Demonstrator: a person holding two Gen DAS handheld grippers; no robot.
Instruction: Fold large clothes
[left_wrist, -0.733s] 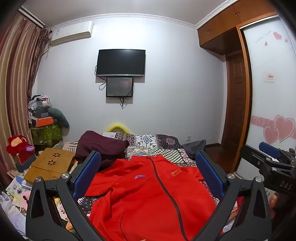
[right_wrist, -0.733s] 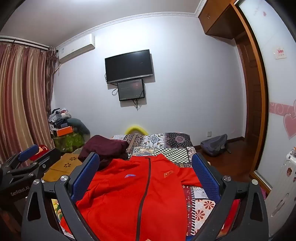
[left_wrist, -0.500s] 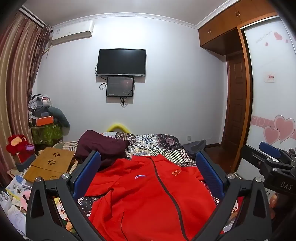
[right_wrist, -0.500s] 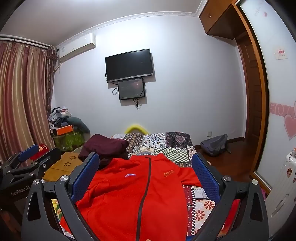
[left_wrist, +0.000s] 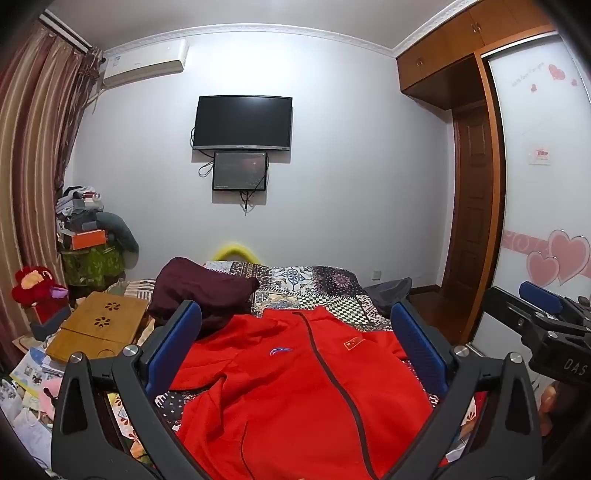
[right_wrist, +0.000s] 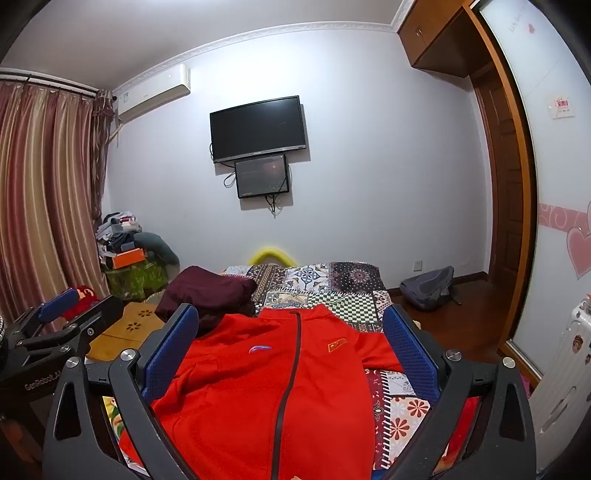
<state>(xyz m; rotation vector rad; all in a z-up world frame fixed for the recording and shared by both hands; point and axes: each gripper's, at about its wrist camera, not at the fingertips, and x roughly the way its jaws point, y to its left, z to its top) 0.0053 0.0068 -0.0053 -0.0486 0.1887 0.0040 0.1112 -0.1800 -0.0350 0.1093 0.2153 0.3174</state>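
A red zip jacket (left_wrist: 295, 391) (right_wrist: 266, 387) lies spread face up on the patchwork bed (left_wrist: 306, 280) (right_wrist: 325, 280), collar toward the far wall. My left gripper (left_wrist: 295, 332) hovers above it, jaws open wide, nothing between the blue pads. My right gripper (right_wrist: 291, 332) also stands open over the jacket, empty. Each gripper shows at the edge of the other's view: the right one (left_wrist: 543, 314) at the right, the left one (right_wrist: 48, 325) at the left.
A dark maroon garment (left_wrist: 199, 291) (right_wrist: 210, 291) is heaped at the bed's far left. A wooden lap table (left_wrist: 96, 328) and papers lie left of the bed. A grey backpack (right_wrist: 428, 284) sits on the floor by the door. A wardrobe (left_wrist: 535, 184) lines the right.
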